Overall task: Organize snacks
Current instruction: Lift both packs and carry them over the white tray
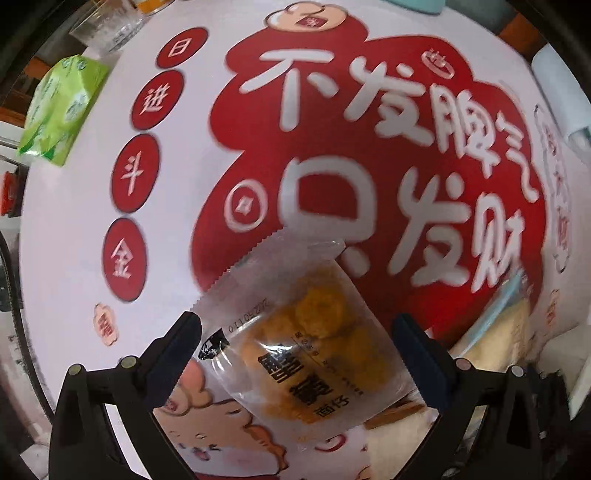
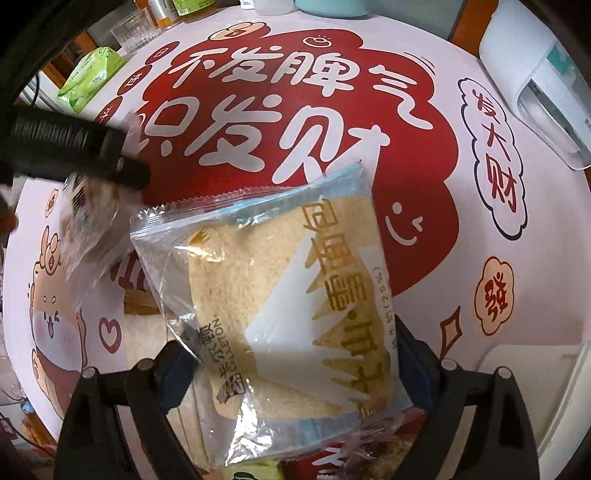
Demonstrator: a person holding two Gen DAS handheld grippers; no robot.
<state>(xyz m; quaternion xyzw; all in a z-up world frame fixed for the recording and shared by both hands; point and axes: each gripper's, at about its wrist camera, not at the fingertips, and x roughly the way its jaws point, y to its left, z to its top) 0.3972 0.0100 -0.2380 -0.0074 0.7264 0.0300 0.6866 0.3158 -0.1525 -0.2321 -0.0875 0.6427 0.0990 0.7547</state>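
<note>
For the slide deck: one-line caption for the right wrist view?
Right gripper straddles a packaged bread slice above the red-and-white printed tablecloth, beside the left gripper.

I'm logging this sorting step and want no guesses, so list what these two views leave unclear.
- Left wrist view: whether the left gripper pinches the biscuit packet; its pads are hidden behind the wrapper.
- Right wrist view: the same for the right gripper and the bread packet.
- Right wrist view: the red packet, cut off by the bottom edge.
- Left wrist view: the glass, blurred at the rim.
</note>
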